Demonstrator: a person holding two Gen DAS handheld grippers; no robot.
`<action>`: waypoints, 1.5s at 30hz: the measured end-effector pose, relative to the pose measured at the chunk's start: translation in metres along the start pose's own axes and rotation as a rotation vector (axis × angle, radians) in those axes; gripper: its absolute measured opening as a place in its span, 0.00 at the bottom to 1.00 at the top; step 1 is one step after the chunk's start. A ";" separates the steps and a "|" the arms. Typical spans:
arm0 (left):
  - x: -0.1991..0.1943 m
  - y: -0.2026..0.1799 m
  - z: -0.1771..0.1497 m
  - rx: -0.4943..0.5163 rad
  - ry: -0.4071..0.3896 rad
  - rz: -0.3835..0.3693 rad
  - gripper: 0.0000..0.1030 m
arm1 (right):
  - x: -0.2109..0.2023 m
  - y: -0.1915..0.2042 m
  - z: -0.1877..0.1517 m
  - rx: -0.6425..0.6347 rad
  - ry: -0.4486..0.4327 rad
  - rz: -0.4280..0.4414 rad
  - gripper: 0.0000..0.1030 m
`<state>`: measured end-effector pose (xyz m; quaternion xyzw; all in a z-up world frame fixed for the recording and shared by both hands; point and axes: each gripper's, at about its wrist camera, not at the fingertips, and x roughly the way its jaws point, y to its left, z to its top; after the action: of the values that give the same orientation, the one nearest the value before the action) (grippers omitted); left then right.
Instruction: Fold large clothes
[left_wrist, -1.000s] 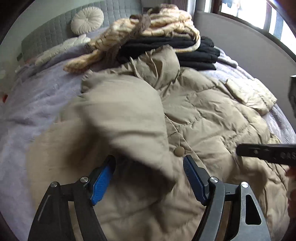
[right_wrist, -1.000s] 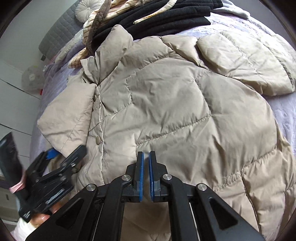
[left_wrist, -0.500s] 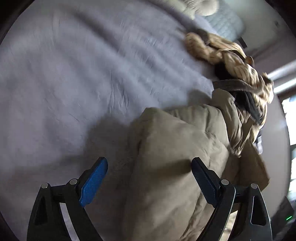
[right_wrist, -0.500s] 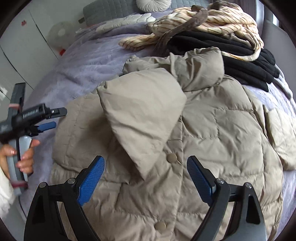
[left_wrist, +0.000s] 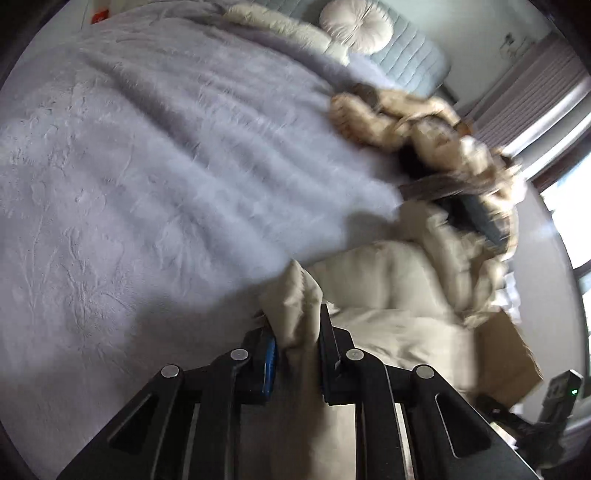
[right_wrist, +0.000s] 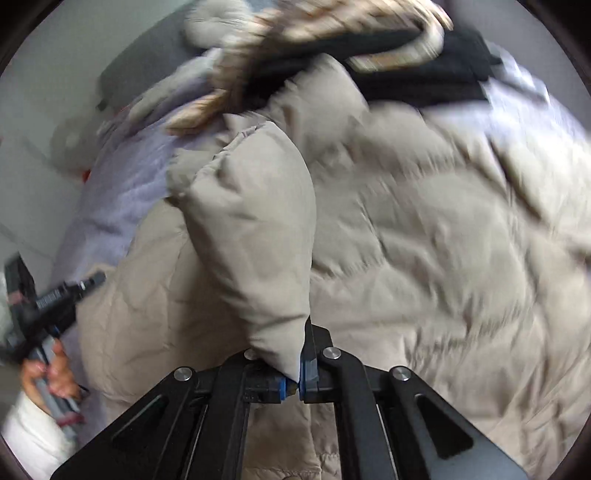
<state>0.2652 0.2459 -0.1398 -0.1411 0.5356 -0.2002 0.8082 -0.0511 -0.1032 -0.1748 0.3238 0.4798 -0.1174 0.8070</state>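
Observation:
A large beige puffer jacket (right_wrist: 424, 229) lies spread on the lavender bed cover (left_wrist: 147, 166). My left gripper (left_wrist: 295, 350) is shut on a fold at the jacket's left edge (left_wrist: 295, 306), close to the bed cover. My right gripper (right_wrist: 295, 373) is shut on the tip of a folded-in flap or sleeve of the jacket (right_wrist: 258, 240), which stands up in front of the camera. The left gripper also shows at the left edge of the right wrist view (right_wrist: 48, 302), held by a hand.
A pile of black and striped cream clothes (right_wrist: 369, 48) sits behind the jacket near the grey headboard (left_wrist: 406, 55). A round white cushion (left_wrist: 354, 26) leans there. A window with curtains (left_wrist: 546, 122) is on the right. Both views are motion-blurred.
Both grippers were open half a second ago and have closed on the jacket: the left on its left edge, the right on the folded flap, which is now lifted.

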 end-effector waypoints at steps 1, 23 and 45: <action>0.006 0.004 -0.001 0.008 0.008 0.027 0.19 | 0.011 -0.010 0.005 0.052 0.008 0.031 0.05; -0.032 -0.027 -0.084 0.253 0.018 0.305 0.61 | 0.015 0.021 0.083 -0.255 -0.005 -0.115 0.22; -0.044 -0.156 -0.112 0.336 0.131 0.265 0.80 | -0.031 -0.106 0.130 0.125 0.021 -0.022 0.60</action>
<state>0.1194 0.1277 -0.0785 0.0806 0.5601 -0.1874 0.8029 -0.0292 -0.2702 -0.1487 0.3694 0.4836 -0.1527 0.7787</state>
